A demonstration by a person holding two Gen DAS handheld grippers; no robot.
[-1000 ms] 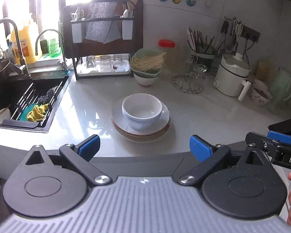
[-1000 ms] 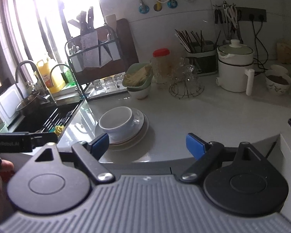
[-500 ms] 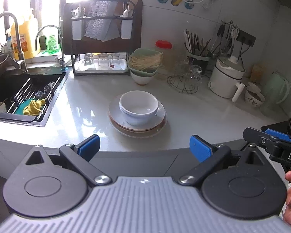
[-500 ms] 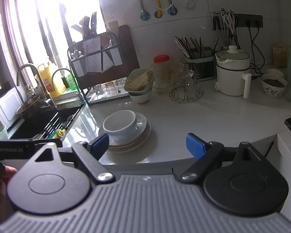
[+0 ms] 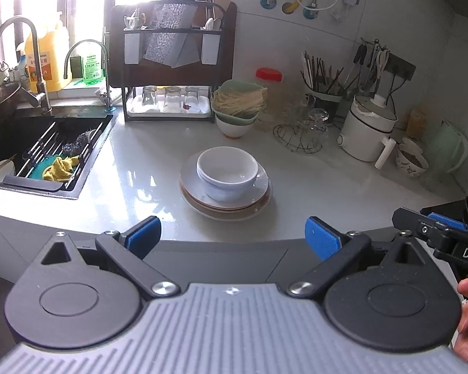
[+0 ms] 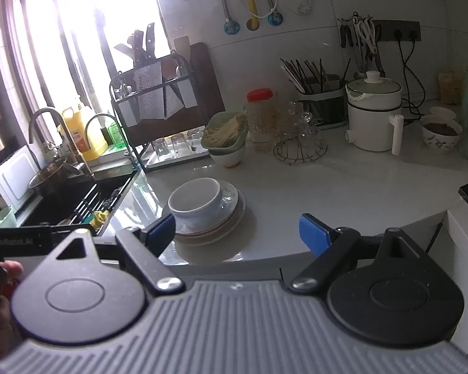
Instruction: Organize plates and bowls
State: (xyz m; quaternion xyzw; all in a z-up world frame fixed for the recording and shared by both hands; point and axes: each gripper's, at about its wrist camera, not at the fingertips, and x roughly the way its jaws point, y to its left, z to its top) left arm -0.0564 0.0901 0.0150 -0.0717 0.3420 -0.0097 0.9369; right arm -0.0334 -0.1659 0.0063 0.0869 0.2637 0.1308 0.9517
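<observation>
Far out to the left of the left tongs [image 5: 232,235]: black sink [image 5: 46,143], yellow cloth [image 5: 60,168] on its rack. Ahead and slightly left, well back: dark dish rack [image 5: 168,99] with upturned glasses. Now the left tongs themselves: spread wide, blue pads far apart, gripping nothing, hanging back off the counter's [image 5: 327,187] near edge. Dead ahead, between the two pads and a little beyond them: the plate stack [image 5: 193,187], white on top and brown-rimmed beneath, with a white bowl [image 5: 226,171] sitting upright in its middle, perhaps two nested, hard to call. Behind that, a green bowl [image 5: 238,103] of dry noodles on another white one. Over to the right tongs [image 6: 237,232]: likewise gaping, empty, held short of the counter, with the same stack ahead and off towards the left pad. Further right and back: white pot [image 6: 372,118], small patterned bowl [image 6: 441,134]. Fits a pile just gathered and tidied; fits equally a pile waiting to be sorted elsewhere. No telling which. For any grip here: one pad inside the bowl's rim, one outside, squeezing gently on slick glaze; lifting straight up, never sliding sideways across the plates; steadying the stack with the other tongs; keeping clear of the counter's edge.
</observation>
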